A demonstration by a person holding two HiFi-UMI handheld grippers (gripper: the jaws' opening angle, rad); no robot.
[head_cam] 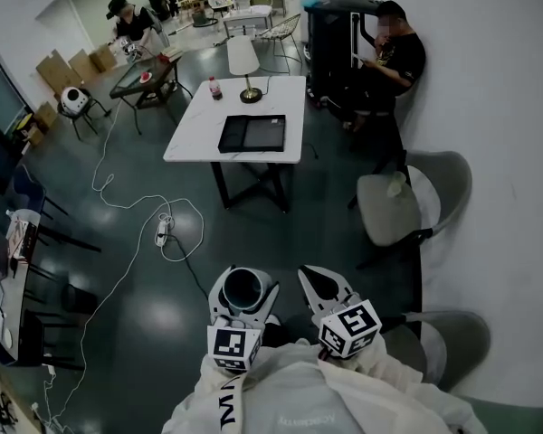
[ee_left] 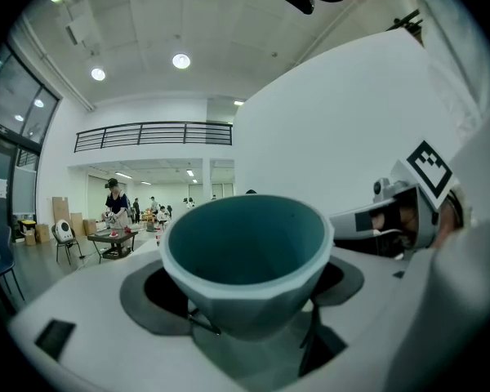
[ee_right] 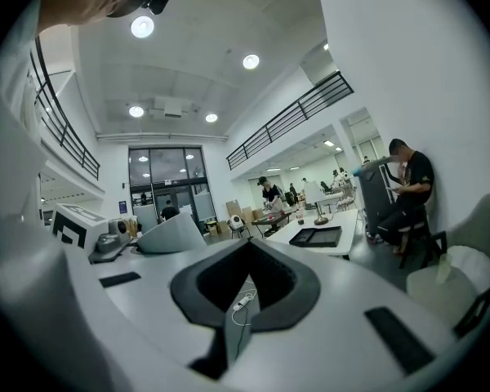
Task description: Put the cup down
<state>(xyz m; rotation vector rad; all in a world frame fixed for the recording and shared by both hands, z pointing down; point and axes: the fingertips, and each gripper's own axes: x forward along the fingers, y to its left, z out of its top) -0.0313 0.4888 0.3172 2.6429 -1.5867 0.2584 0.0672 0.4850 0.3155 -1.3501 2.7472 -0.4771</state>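
- Gripping the cup (ee_left: 245, 251) with the left tool (head_cam: 243, 293), I am seeing both jaws pressing against its lower body from either side.
- The cup is showing a teal inside and a pale faceted outside, and in the head view its mouth is facing upward.
- It is hanging over the dark floor (head_cam: 145, 242) at the near edge of the scene, well apart from the white tabletop (head_cam: 199, 125) farther off.
- The right tool (head_cam: 319, 283) is hovering just right of the cup. I am reading its jaw tips as meeting, with nothing between them.
- On the tabletop a black tray (head_cam: 252, 133), a lamp (head_cam: 244, 61) and a small bottle (head_cam: 215, 88) are standing.
- A grey chair (head_cam: 394, 206) is sitting by the right wall, and a seated person (head_cam: 394, 57) is leaning there at the far right.
- A white cable with a power strip (head_cam: 163, 231) is lying on the floor left of the tabletop.
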